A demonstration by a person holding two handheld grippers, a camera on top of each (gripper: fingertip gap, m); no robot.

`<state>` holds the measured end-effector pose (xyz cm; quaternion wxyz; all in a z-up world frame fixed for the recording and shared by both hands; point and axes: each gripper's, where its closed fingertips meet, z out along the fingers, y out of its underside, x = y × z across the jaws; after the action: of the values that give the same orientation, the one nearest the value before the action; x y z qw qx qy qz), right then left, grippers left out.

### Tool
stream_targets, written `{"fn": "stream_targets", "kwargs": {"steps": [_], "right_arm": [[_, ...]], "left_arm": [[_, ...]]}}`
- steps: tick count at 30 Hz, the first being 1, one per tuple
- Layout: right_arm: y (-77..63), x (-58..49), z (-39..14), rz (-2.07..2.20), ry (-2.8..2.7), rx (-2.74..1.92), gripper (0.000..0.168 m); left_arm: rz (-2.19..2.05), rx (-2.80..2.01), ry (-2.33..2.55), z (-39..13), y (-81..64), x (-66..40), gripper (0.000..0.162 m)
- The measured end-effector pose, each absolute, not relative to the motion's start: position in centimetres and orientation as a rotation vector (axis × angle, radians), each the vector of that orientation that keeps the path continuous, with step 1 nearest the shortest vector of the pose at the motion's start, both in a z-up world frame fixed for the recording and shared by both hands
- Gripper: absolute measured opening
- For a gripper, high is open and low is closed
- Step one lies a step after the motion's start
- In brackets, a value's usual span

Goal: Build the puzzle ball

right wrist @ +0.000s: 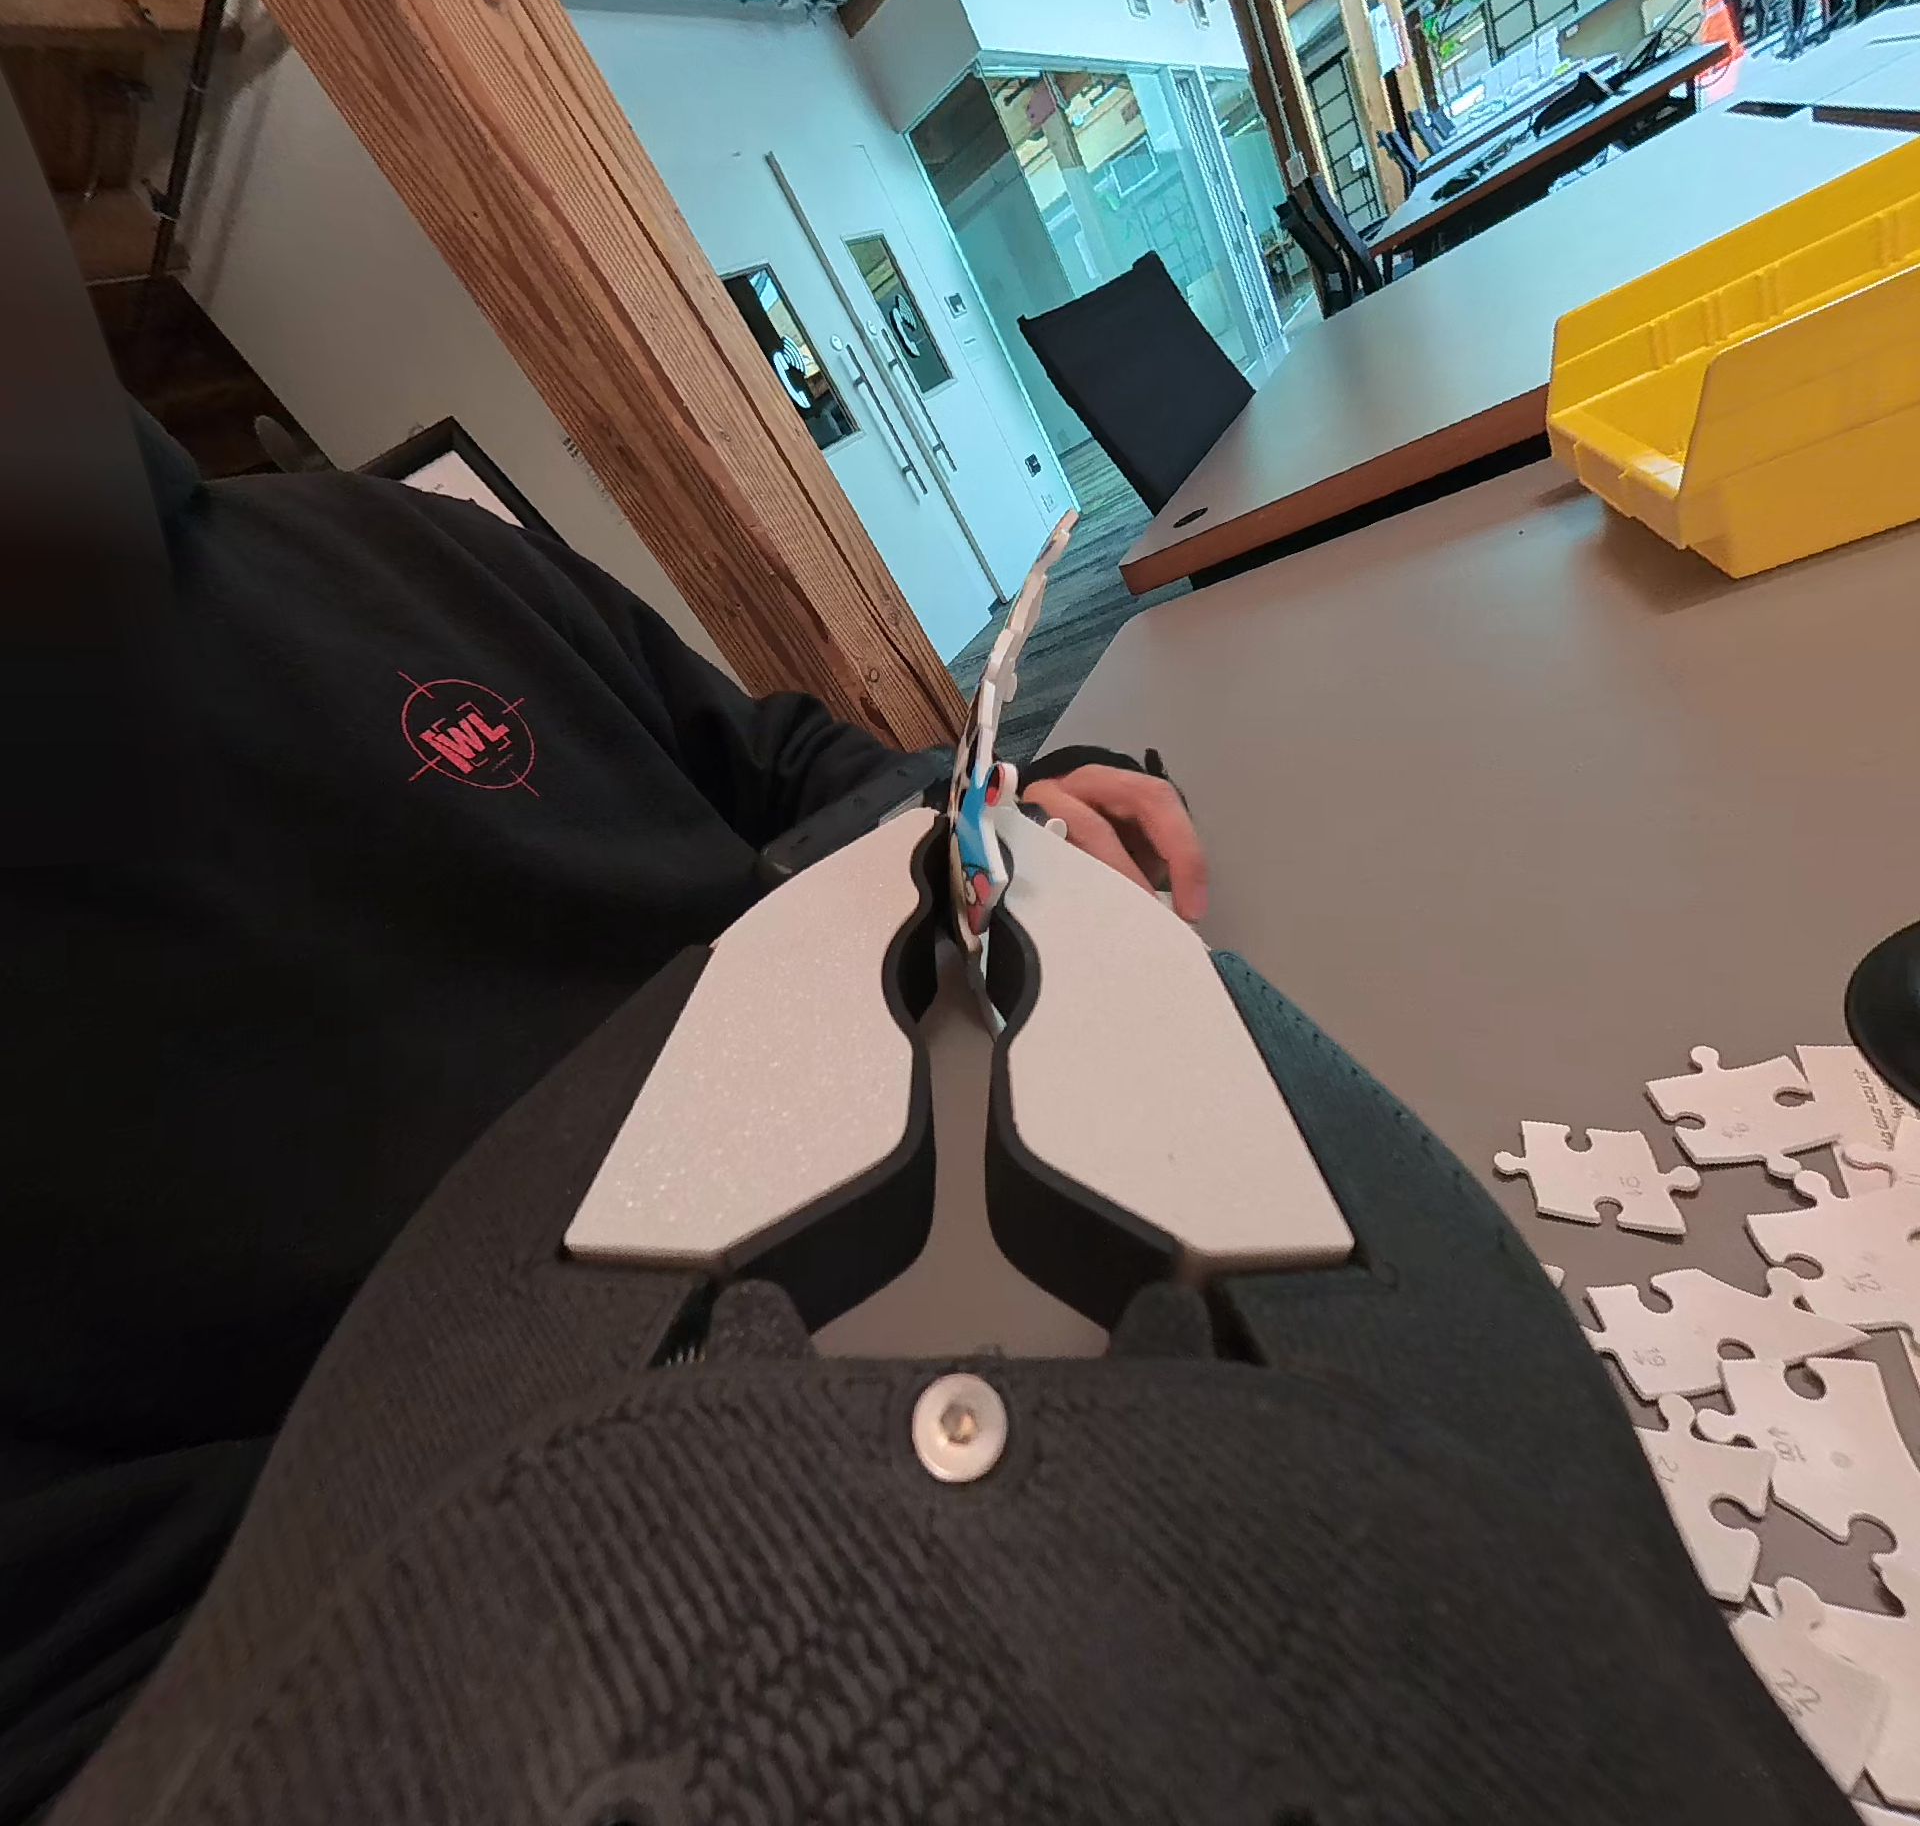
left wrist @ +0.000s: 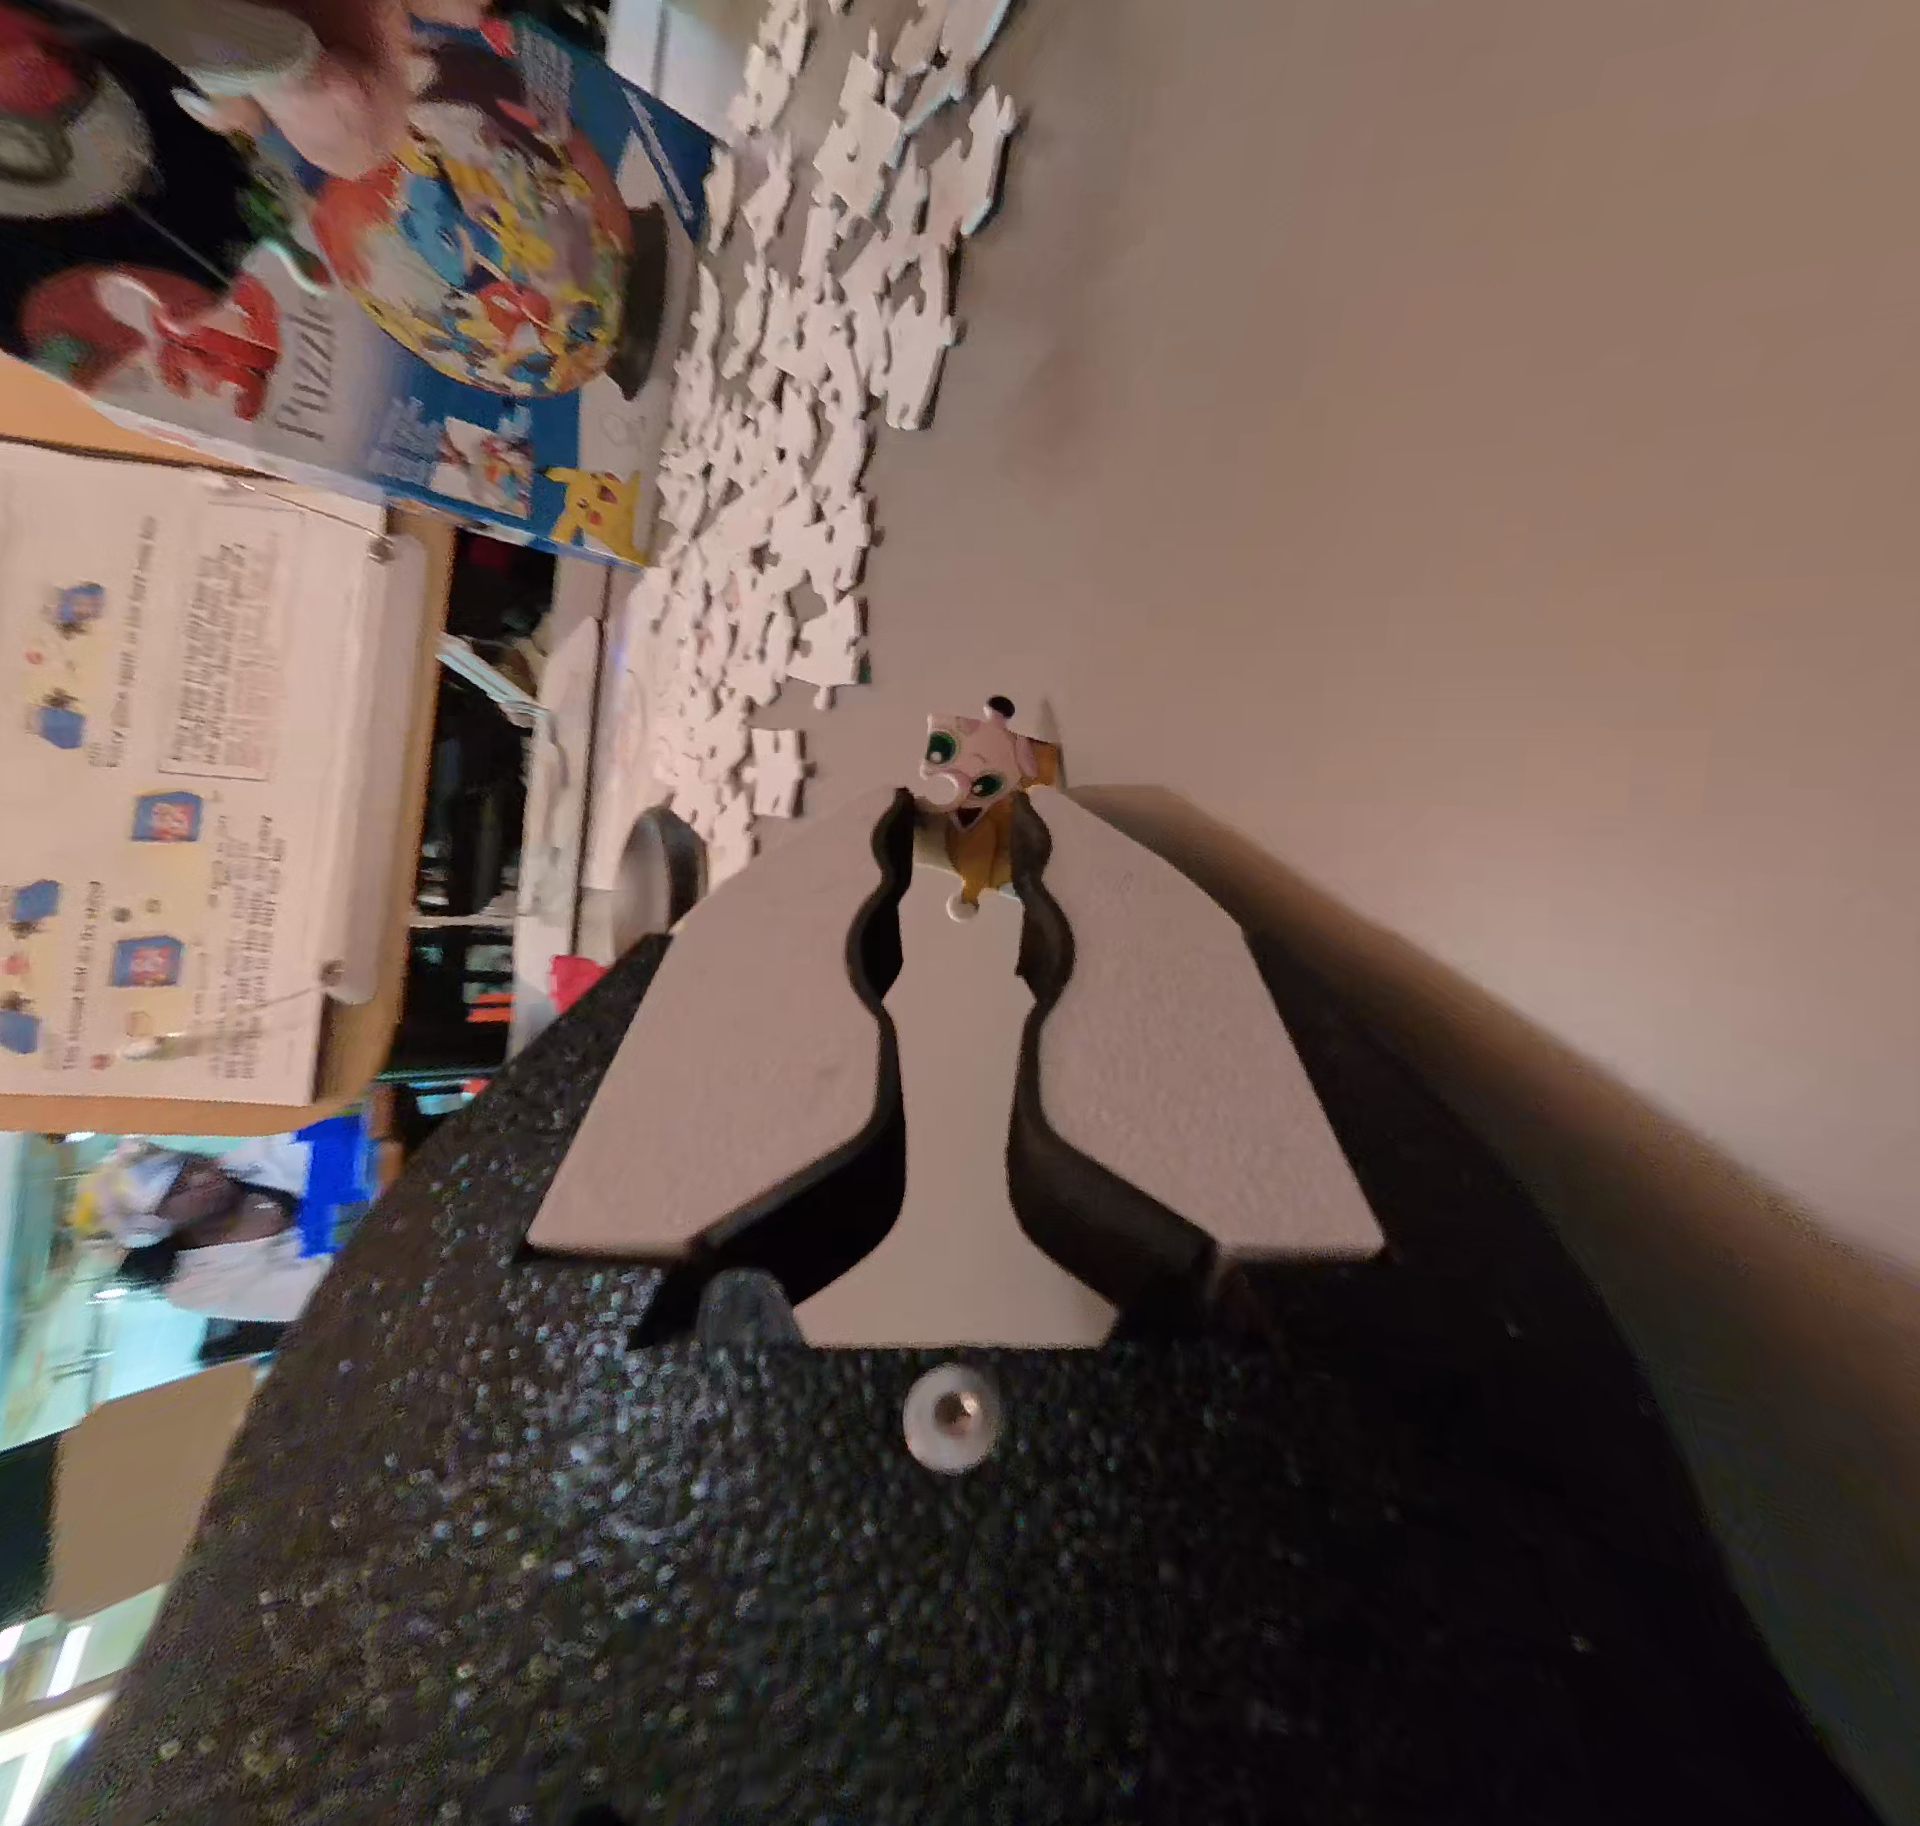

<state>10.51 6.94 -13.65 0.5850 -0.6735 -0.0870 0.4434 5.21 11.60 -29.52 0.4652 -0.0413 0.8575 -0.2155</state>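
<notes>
In the left wrist view, my left gripper (left wrist: 966,820) is shut on a printed puzzle piece (left wrist: 971,753) showing a pink cartoon face, held just above the grey table (left wrist: 1455,426). Many loose white puzzle pieces (left wrist: 821,394) lie face down beyond it. In the right wrist view, my right gripper (right wrist: 971,872) is shut on a curved strip of joined puzzle pieces (right wrist: 1003,696) that stands on edge and rises away from the fingers. More loose white pieces (right wrist: 1745,1288) lie on the table at the right.
The puzzle box (left wrist: 447,322) stands behind the pile, with an instruction sheet (left wrist: 177,789) on cardboard beside it. A black stand (right wrist: 1886,1007) sits at the right edge. A yellow bin (right wrist: 1745,405) stands farther back. A person in black (right wrist: 364,841) sits close, a hand (right wrist: 1122,820) on the table. The tips of one gripper are about 15 cm away from the tips of the other.
</notes>
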Motion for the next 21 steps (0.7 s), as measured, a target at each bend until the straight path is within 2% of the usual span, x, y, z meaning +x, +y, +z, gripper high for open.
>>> {"fn": "stream_targets", "kwargs": {"steps": [10,16,21], "right_arm": [[6.8,10.8,-13.5,1.027,-0.197,-1.561,0.004],[6.7,10.8,-13.4,1.025,-0.196,-1.556,0.004],[6.7,10.8,-13.5,1.025,-0.197,-1.559,0.004]], "left_arm": [[-0.674,-0.248,2.343,-30.1,11.7,5.0,0.017],[-0.470,-0.016,2.017,-27.7,12.9,6.6,0.017],[-0.373,0.084,2.042,-29.3,12.9,6.0,0.017]]}}
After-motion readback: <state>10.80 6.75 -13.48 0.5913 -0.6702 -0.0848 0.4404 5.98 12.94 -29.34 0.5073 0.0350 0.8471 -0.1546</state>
